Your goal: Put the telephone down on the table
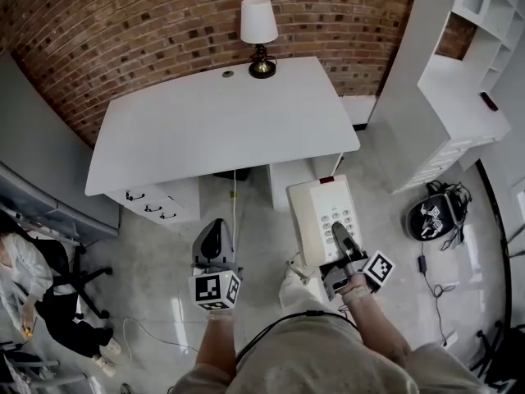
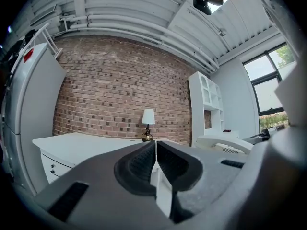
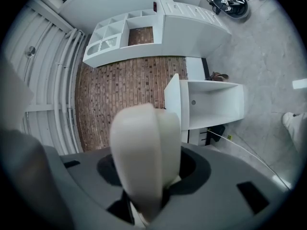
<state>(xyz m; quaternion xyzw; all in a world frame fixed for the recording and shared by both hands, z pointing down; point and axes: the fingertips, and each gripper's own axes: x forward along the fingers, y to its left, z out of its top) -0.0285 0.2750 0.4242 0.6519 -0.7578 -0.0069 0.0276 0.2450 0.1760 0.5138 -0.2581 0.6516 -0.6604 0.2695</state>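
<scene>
A cream desk telephone (image 1: 324, 217) with a keypad hangs in the air in front of the white table (image 1: 205, 125), short of its near edge. My right gripper (image 1: 343, 242) is shut on the telephone's near end. In the right gripper view the telephone's rounded cream body (image 3: 144, 152) fills the space between the jaws. My left gripper (image 1: 215, 238) is held to the left of the telephone, also in front of the table, jaws shut with nothing between them. In the left gripper view its ribbed pads (image 2: 156, 164) meet, and the table (image 2: 72, 145) lies beyond them.
A lamp (image 1: 259, 35) with a white shade stands at the table's far edge against the brick wall. Drawers (image 1: 156, 203) sit under the table's left side. White shelving (image 1: 459, 89) stands at the right. A bag (image 1: 432, 216) and cables lie on the floor at the right; a chair (image 1: 57, 277) at the left.
</scene>
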